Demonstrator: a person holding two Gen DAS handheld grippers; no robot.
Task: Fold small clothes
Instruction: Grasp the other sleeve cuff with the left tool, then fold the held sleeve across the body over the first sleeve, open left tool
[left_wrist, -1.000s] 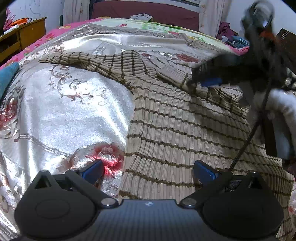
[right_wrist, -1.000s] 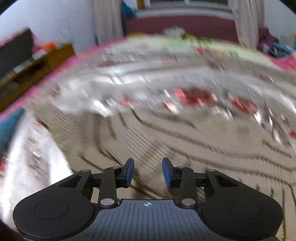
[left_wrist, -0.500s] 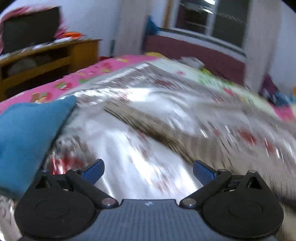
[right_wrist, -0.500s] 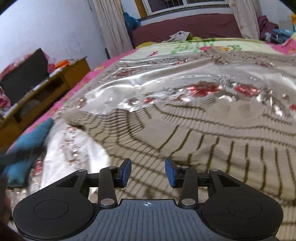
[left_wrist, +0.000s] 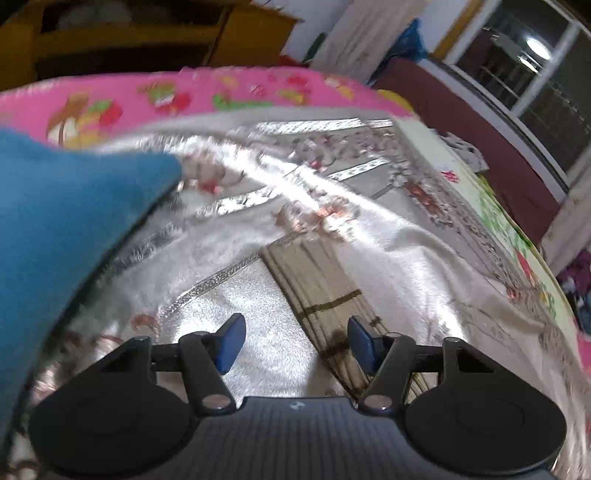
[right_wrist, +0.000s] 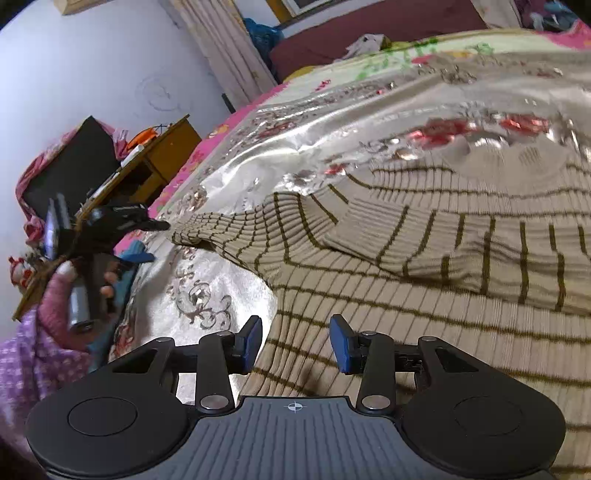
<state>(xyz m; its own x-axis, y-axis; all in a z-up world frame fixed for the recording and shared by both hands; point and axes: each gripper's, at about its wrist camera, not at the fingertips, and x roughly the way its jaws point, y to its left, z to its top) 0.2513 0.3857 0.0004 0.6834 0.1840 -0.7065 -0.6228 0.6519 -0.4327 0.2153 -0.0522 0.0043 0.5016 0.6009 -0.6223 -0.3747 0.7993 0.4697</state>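
A beige ribbed sweater with thin brown stripes (right_wrist: 424, 280) lies spread on the silver flowered bedspread (right_wrist: 325, 122). Its right sleeve is folded across the body; its left sleeve (right_wrist: 229, 229) stretches to the left. My left gripper (left_wrist: 293, 345) is open and empty, just above that sleeve's cuff end (left_wrist: 317, 291). It also shows in the right wrist view (right_wrist: 155, 223), held by a hand at the sleeve tip. My right gripper (right_wrist: 295, 343) is open and empty, low over the sweater's left side edge.
A blue cloth (left_wrist: 62, 236) lies on the bed at the left, close to my left gripper. The pink bed edge (left_wrist: 177, 92) and a wooden cabinet (right_wrist: 162, 155) are beyond it. A dark red headboard (right_wrist: 369, 33) and window are at the far end.
My left gripper swung left from the sweater body to the left sleeve's cuff and narrowed its opening. My right gripper moved toward the sweater's left side edge.
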